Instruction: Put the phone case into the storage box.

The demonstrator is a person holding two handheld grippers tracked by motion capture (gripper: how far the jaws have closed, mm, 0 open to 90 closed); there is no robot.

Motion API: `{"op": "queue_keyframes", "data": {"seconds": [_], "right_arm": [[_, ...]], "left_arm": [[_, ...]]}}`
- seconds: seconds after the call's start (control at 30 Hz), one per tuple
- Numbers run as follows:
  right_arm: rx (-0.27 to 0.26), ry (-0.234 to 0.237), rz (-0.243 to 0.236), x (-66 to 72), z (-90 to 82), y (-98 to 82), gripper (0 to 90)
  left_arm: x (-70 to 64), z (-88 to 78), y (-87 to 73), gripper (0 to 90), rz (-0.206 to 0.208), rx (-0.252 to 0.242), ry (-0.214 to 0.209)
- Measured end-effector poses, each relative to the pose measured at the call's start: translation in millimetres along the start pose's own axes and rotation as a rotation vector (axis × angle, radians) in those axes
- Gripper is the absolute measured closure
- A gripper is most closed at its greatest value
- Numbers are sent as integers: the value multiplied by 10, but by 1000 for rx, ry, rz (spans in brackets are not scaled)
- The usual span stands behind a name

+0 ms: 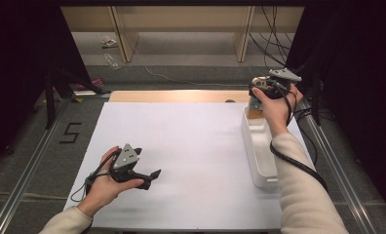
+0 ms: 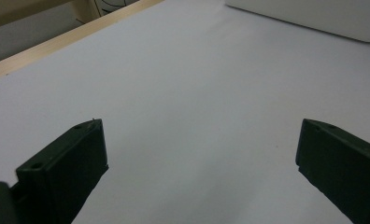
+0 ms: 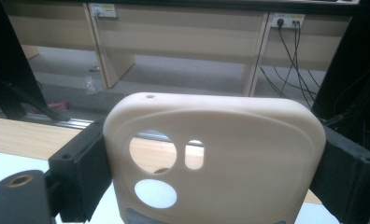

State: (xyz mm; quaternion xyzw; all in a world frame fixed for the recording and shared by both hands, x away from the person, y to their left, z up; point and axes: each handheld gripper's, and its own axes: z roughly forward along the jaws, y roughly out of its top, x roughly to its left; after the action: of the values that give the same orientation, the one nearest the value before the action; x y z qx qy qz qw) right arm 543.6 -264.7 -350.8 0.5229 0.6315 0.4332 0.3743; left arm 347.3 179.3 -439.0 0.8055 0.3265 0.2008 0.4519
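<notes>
A black numeral "5" (image 1: 71, 132) stands on the grey floor mat (image 1: 59, 161), at nine o'clock from the white table sheet (image 1: 181, 146) in the high view. It appears to be made of dark tape strips. The yellow label (image 3: 102, 8) on the wall socket at eleven o'clock in the right gripper view is too small to read.

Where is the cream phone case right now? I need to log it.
The cream phone case sits clamped in the right hand-held gripper, above the far end of the white rectangular tray at the table's right side.
</notes>
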Motion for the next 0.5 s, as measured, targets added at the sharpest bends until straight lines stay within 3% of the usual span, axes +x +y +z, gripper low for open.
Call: {"op": "queue_keyframes", "data": {"seconds": [0.5], "right_arm": [[21, -2, -11, 4, 73, -45, 118]], "left_arm": [[0, -1, 0, 16, 0, 0, 0]]}}
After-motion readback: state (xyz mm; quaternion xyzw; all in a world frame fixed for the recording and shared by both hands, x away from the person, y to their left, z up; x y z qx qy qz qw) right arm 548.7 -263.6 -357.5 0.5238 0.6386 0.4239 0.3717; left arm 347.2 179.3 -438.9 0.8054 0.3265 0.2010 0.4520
